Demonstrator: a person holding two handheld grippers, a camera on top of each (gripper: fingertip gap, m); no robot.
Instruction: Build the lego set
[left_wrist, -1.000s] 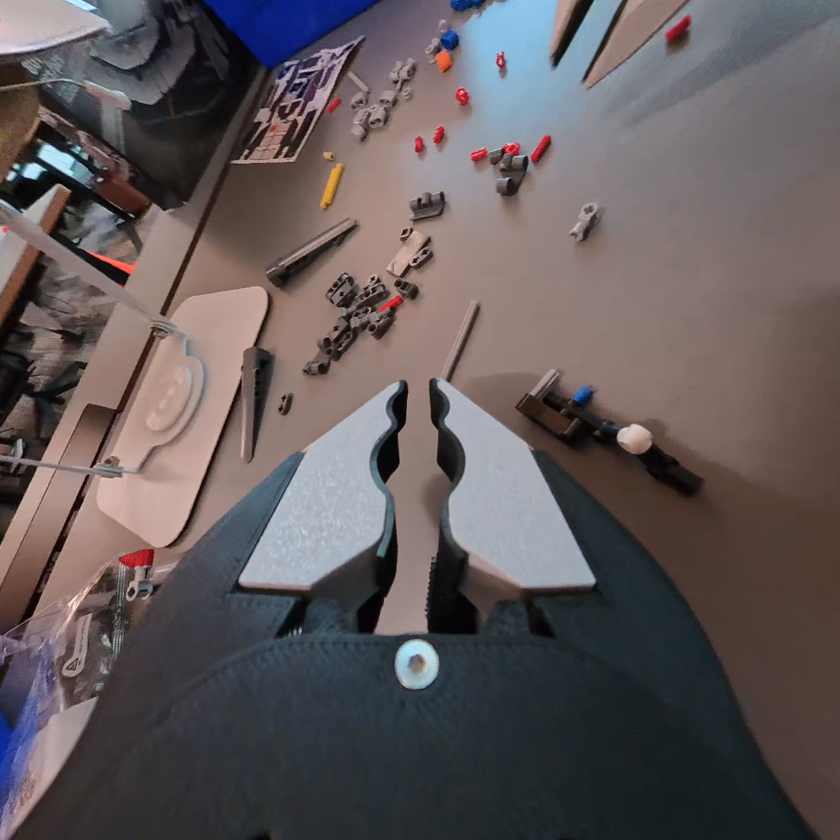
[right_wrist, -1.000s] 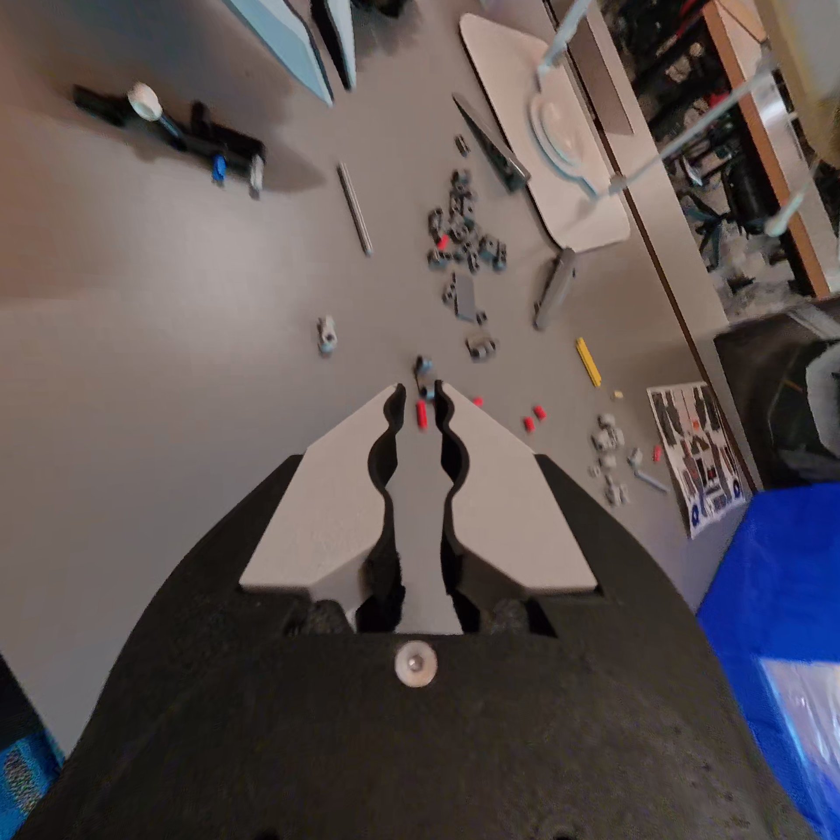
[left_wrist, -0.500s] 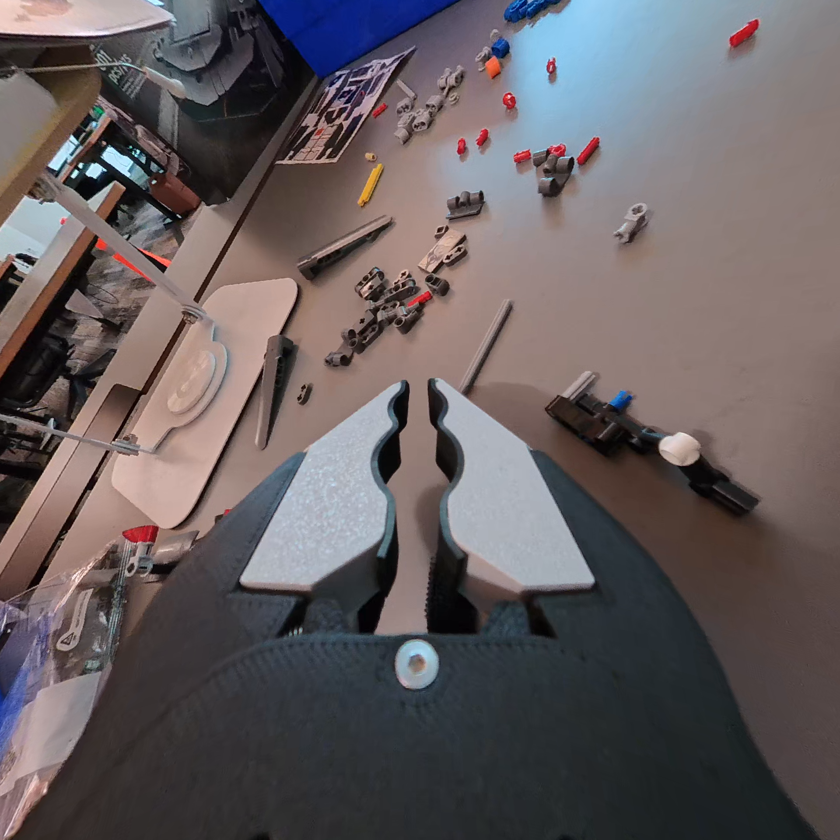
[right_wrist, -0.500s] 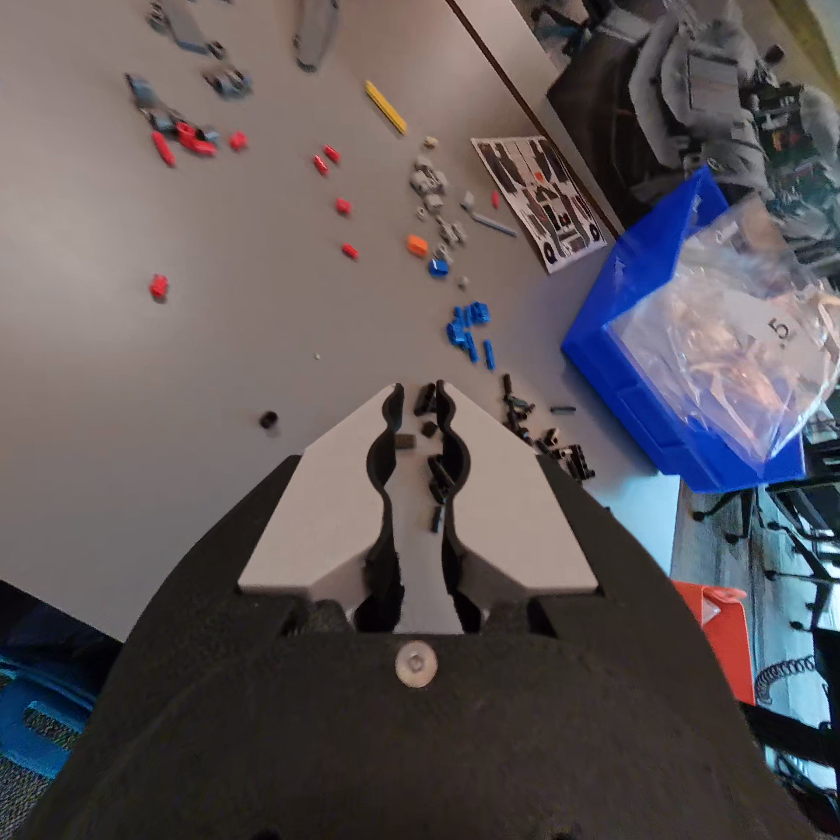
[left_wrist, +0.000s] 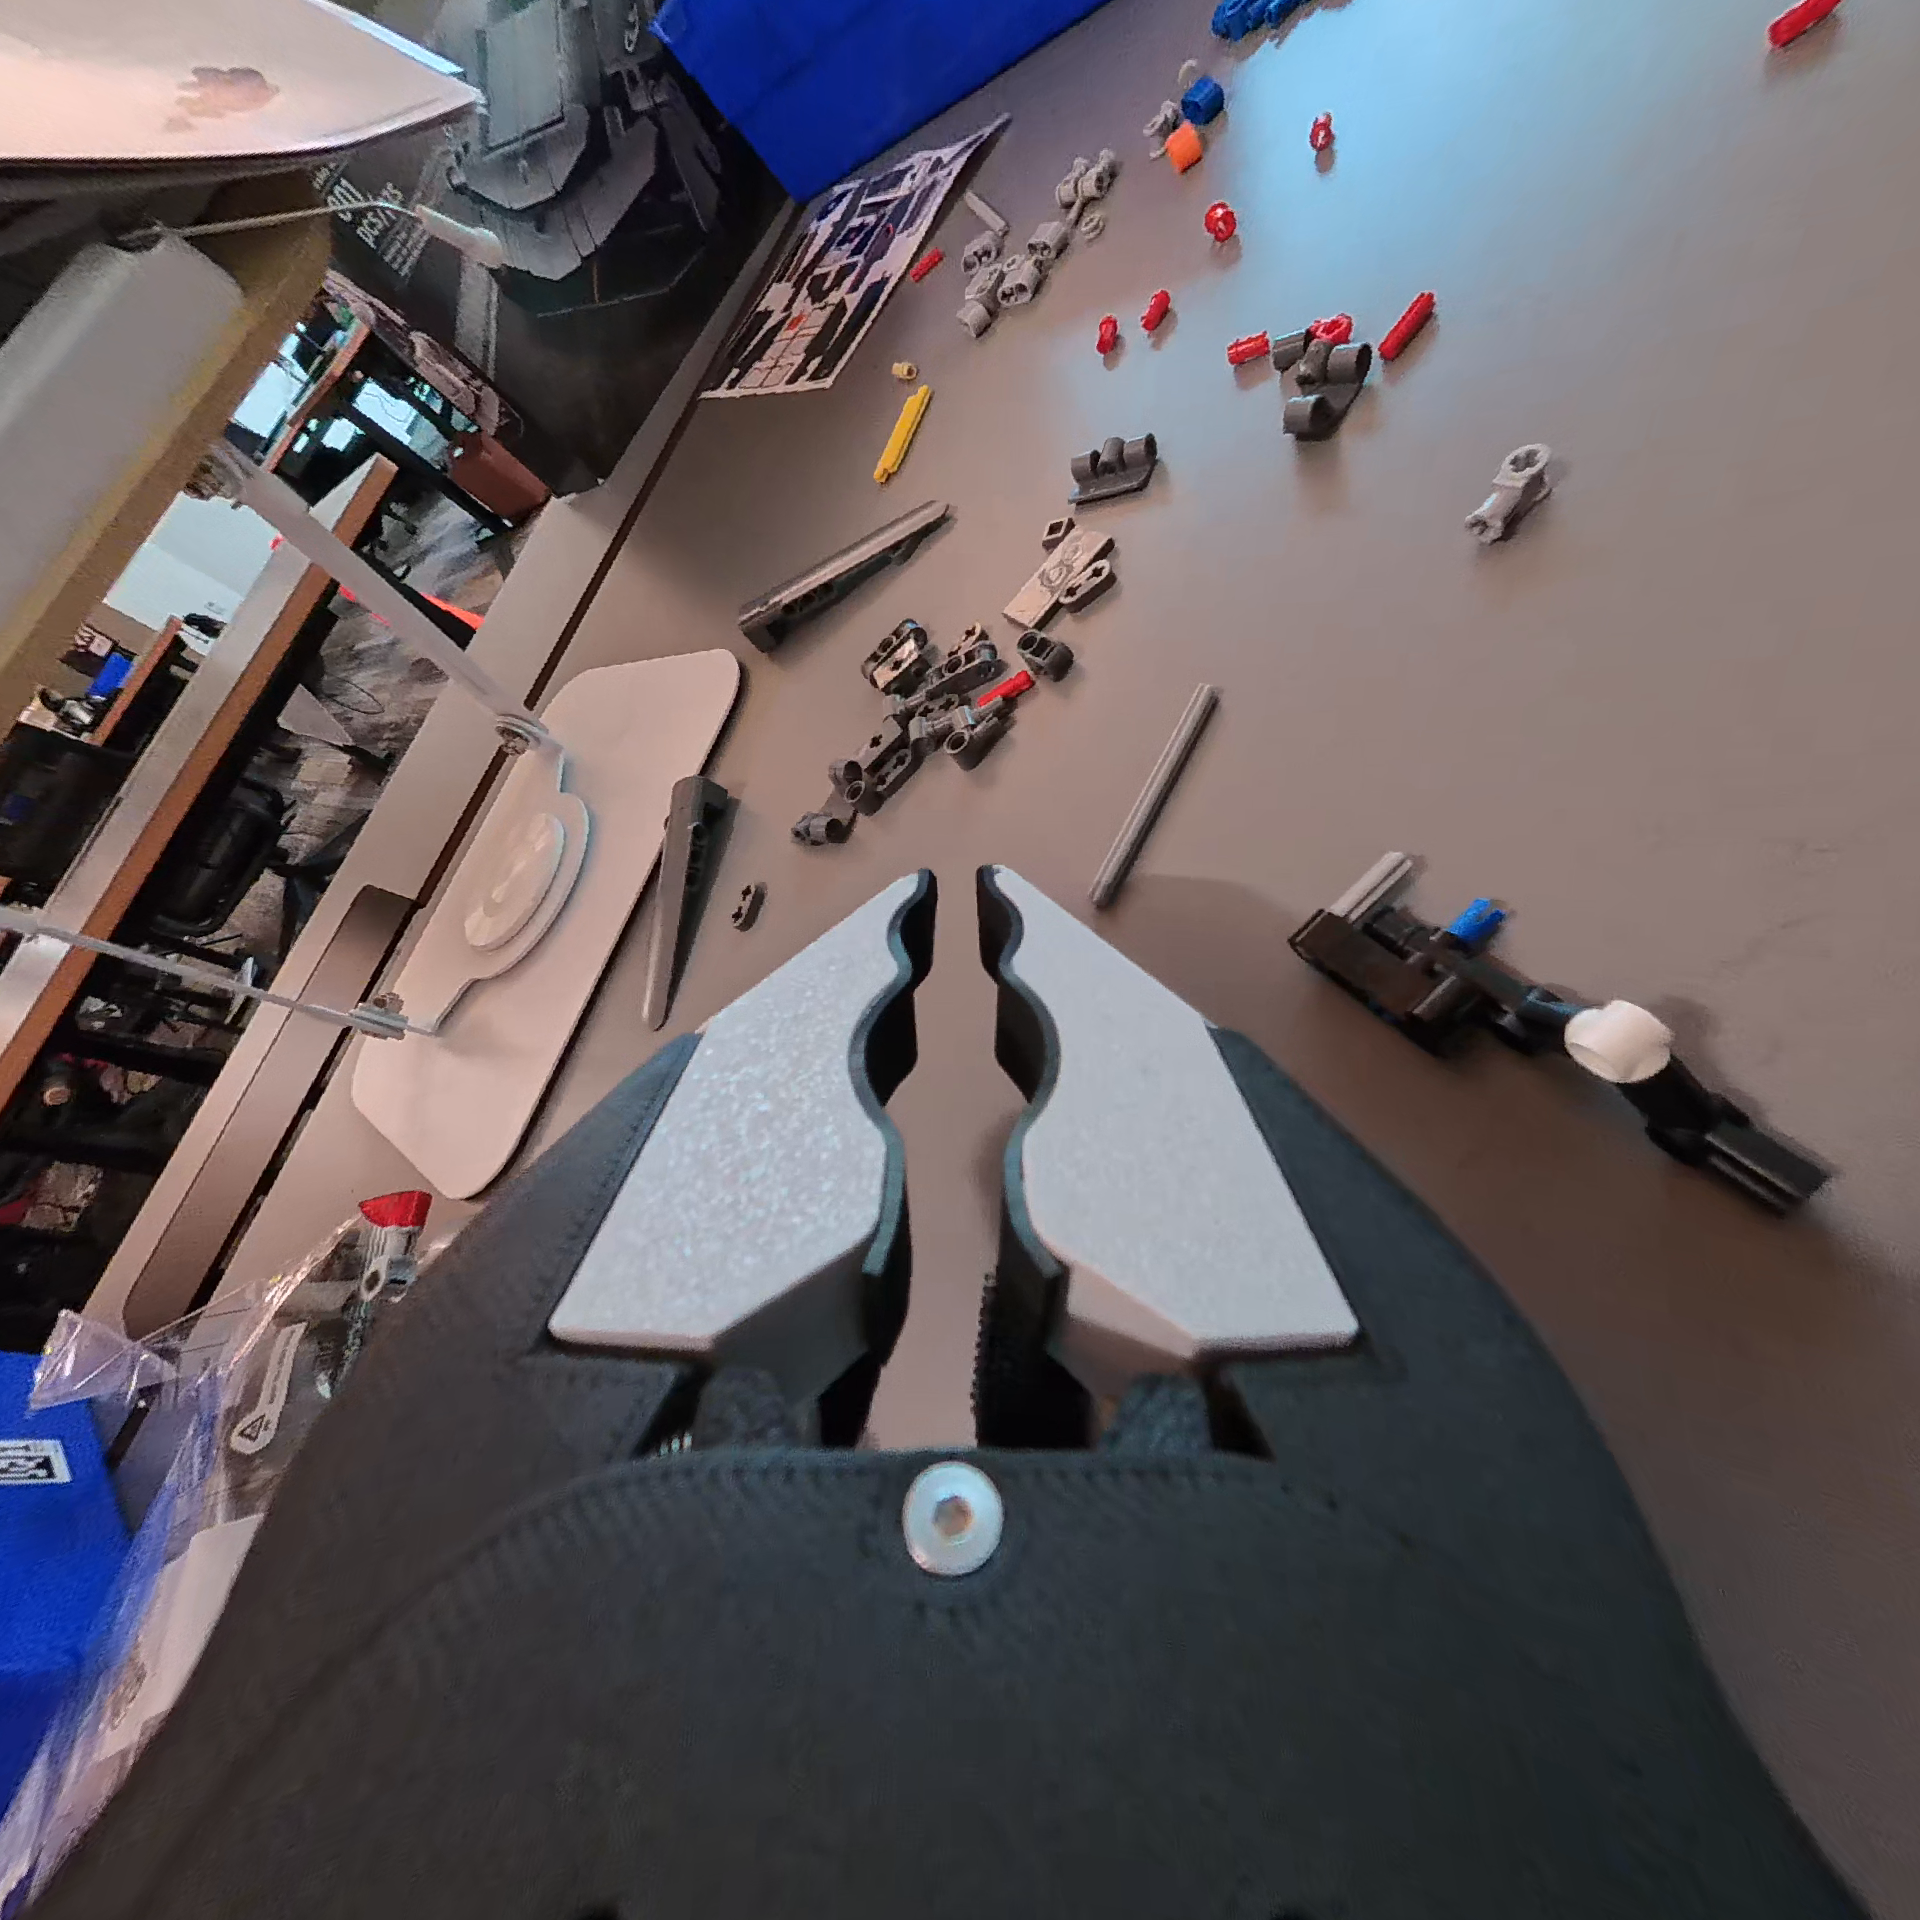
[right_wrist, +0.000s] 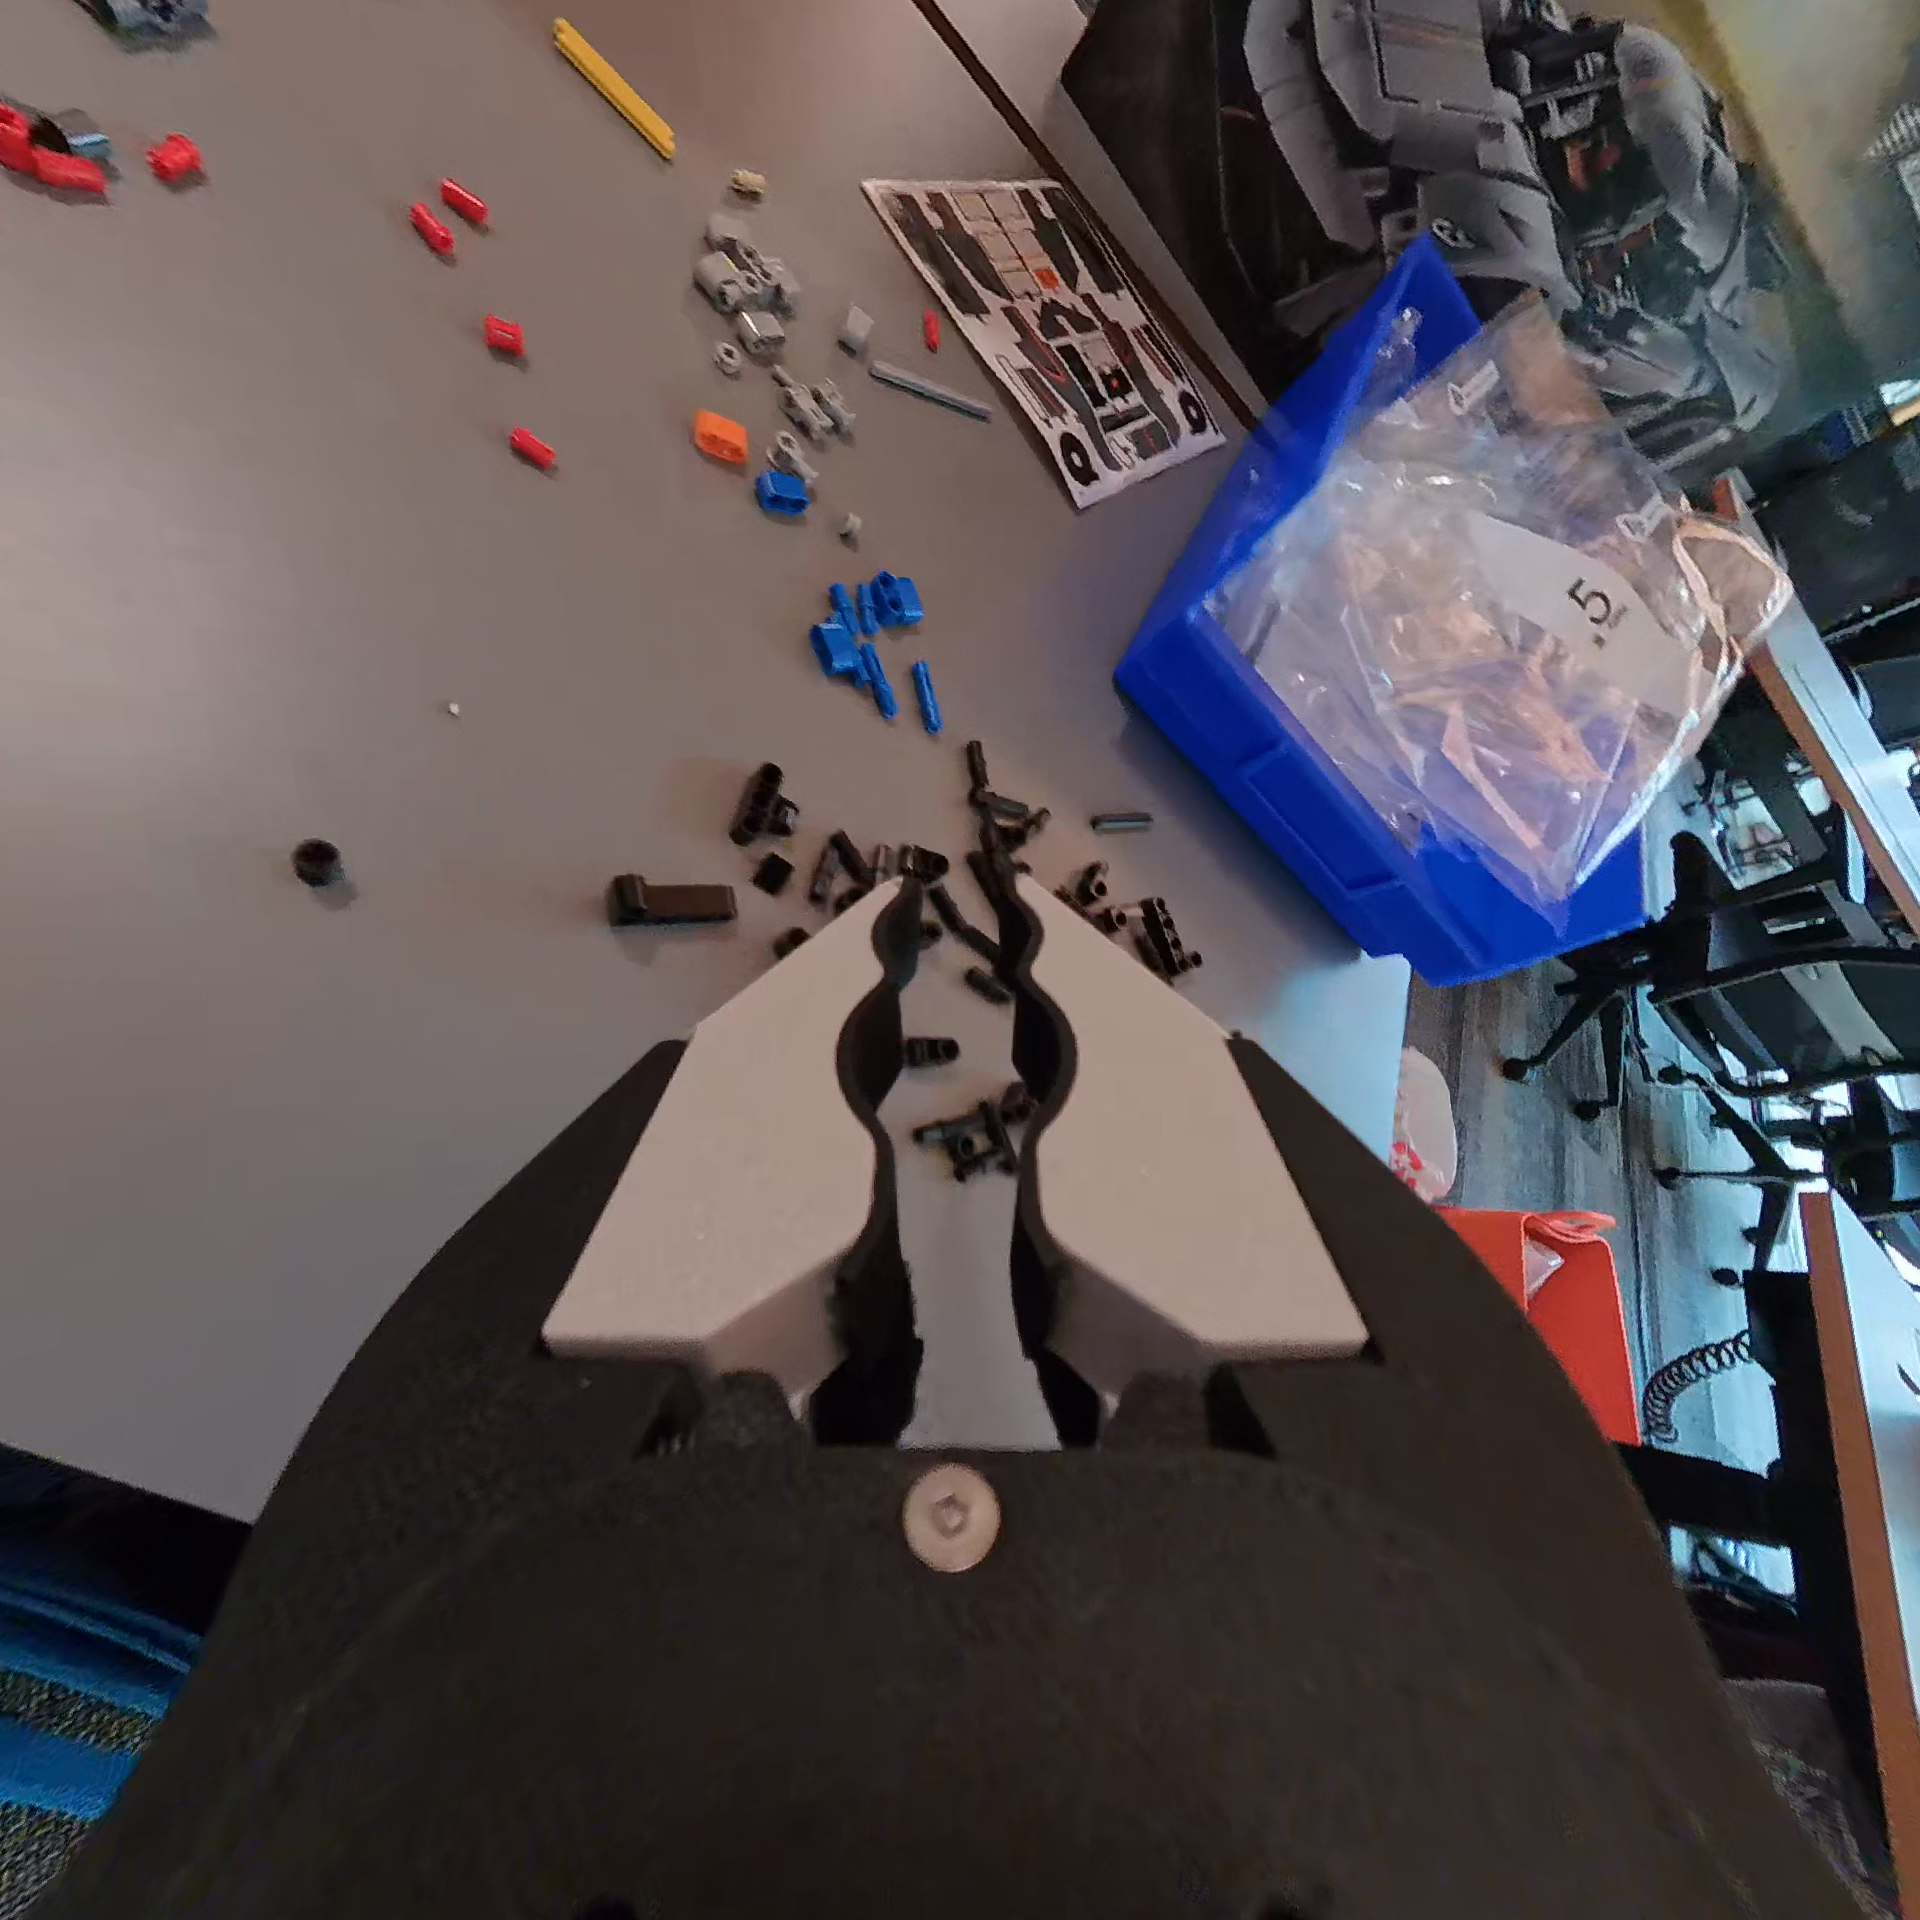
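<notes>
Right gripper (right_wrist: 958, 896) hovering over black parts (right_wrist: 966, 1132), jaws narrow, holding nothing. Left gripper (left_wrist: 956, 883) narrow, bare, grey axle (left_wrist: 1153, 795) lying just right.

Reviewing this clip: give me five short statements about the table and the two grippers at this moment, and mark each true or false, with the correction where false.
1. The left gripper holds a grey rod. False: its jaws are slightly apart and empty; the grey rod lies on the table to its right.
2. The right gripper hangs over a scatter of black parts. True.
3. The blue bin holds a clear bag. True.
4. The yellow bar lies inside the bin. False: it lies on the table.
5. The blue parts lie beyond the black ones in the right wrist view. True.
</notes>
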